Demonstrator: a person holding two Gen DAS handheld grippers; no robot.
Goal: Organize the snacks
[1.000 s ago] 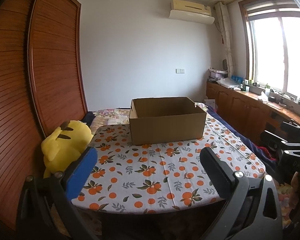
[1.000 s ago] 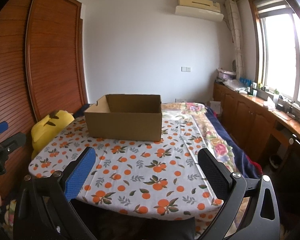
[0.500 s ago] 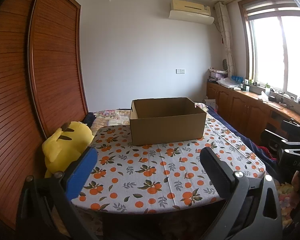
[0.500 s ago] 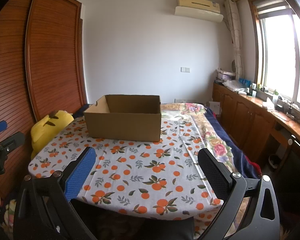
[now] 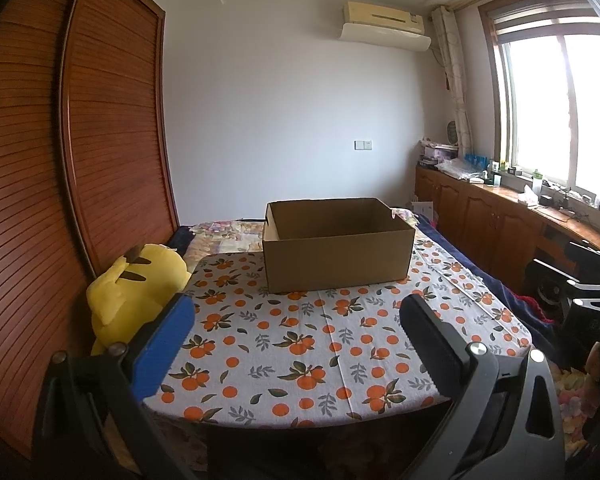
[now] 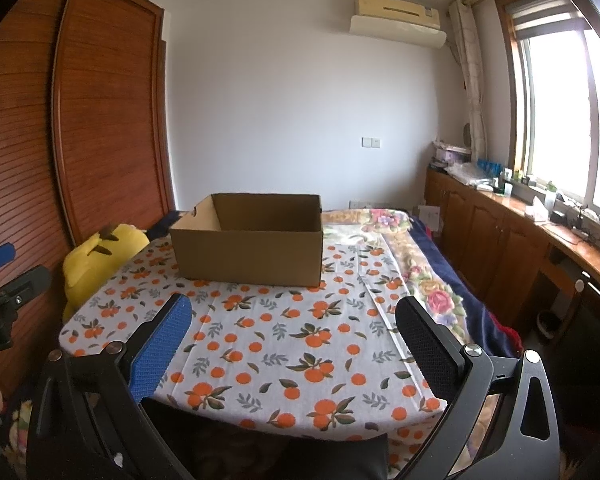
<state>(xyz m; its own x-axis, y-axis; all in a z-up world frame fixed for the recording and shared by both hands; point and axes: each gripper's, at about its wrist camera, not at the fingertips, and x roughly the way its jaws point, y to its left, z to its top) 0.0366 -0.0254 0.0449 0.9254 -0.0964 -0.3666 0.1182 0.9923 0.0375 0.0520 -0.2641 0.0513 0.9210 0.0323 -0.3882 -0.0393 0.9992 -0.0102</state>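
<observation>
Cardboard box point(image 5: 338, 242): open-top, sits on far part of table point(image 5: 300, 344), orange-print cloth. No snacks in view. Left hand-held gripper point(image 5: 296, 320) & right hand-held gripper point(image 6: 294, 320): both wide open, empty. Advice: find snacks first, approach box from above.

Open-topped brown rectangular cardboard box point(image 5: 338, 254), upright, no lid flaps raised, hand-hole in left end wall, interior floor hidden, standing at far end of orange-print-covered desk point(image 5: 300, 344)
</observation>
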